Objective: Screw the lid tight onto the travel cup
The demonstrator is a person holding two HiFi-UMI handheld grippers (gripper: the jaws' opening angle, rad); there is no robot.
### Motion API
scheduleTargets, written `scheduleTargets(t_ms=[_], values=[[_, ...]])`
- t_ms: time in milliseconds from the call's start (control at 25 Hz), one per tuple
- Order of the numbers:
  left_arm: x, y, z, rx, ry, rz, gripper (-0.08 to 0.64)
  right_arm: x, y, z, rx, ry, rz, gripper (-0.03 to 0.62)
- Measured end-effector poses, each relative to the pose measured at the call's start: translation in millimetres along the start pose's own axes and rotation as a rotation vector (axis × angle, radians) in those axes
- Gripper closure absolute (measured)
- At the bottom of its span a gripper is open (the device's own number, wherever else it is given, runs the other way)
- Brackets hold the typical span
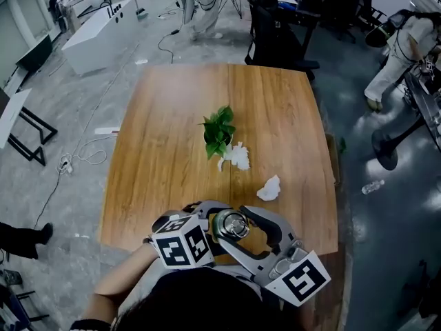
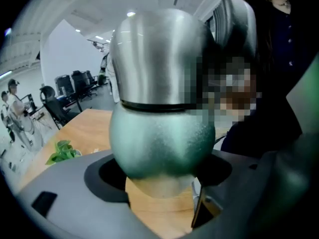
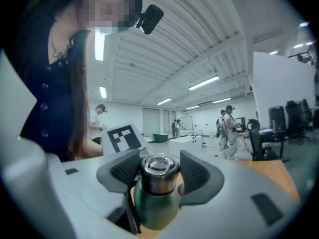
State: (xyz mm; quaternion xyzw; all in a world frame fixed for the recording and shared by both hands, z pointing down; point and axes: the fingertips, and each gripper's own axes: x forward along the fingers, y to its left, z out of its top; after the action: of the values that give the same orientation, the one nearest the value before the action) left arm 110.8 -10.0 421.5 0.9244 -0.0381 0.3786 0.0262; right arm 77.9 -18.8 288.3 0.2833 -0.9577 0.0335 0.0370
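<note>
The travel cup point(image 1: 231, 226) is held over the near edge of the wooden table point(image 1: 165, 157), close to my body. It has a green rounded body point(image 2: 159, 141) and a steel lid point(image 2: 154, 59) on top. My left gripper point(image 1: 218, 229) is shut on the cup's green body; in the left gripper view its jaws point(image 2: 159, 177) clasp the lower part. My right gripper point(image 1: 242, 230) is shut on the steel lid point(image 3: 158, 172), its ribbed pads point(image 3: 128, 169) pressed on both sides, with the green body point(image 3: 153, 209) below.
A small green plant point(image 1: 219, 133) stands mid-table with crumpled white paper point(image 1: 238, 157) beside it and another wad point(image 1: 269, 188) nearer me. A black office chair point(image 1: 275, 33) stands beyond the far edge. People stand in the background of the room.
</note>
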Motion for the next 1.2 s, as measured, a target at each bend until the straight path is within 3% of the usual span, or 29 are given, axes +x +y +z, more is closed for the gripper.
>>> scheduleTargets(t_ms=[120,200,400,480,680,760,840,920,1040,1120,1200], values=[[2.1,17.1,-6.0,-0.035,0.027,0.094,0.173,6.3,-11.4,-2.1,0.021,-0.020,-0.114,0.333],[1.8,21.5,-7.9,-0.021,0.040,0.112,0.173,8.4,-11.6,-3.1,0.028,-0.010,-0.137,0.333],[-3.0,-7.0,-2.2,0.067,-0.022,-0.136,0.173,7.1,1.9,-5.3,0.042,0.024,0.019,0.331],[-1.0,-9.1,-3.3,0.075,-0.011,-0.155,0.173,8.5,2.2,-7.0,0.012,0.025,0.025,0.331],[4.9,19.1,-7.8,-0.007,0.022,0.023,0.173,14.6,-16.9,-13.3,0.010,0.006,-0.151,0.332],[4.4,25.6,-8.6,-0.024,0.030,0.068,0.173,16.4,-20.5,-13.2,0.030,0.001,-0.185,0.332],[3.2,20.2,-10.2,-0.016,0.017,0.021,0.173,16.7,-15.1,-11.5,0.072,-0.006,-0.139,0.333],[-0.5,3.6,-10.4,0.013,-0.020,-0.108,0.173,13.4,-3.3,-8.4,0.105,-0.007,-0.034,0.331],[-5.1,-17.1,-13.2,0.075,-0.025,-0.252,0.173,10.5,8.9,-9.2,0.054,0.027,0.071,0.332],[-1.6,-16.1,-16.4,0.083,-0.001,-0.239,0.173,12.5,9.2,-12.5,0.004,0.044,0.057,0.331],[3.1,-6.6,-17.8,0.050,0.013,-0.171,0.173,15.6,3.4,-15.1,-0.020,0.045,-0.014,0.332]])
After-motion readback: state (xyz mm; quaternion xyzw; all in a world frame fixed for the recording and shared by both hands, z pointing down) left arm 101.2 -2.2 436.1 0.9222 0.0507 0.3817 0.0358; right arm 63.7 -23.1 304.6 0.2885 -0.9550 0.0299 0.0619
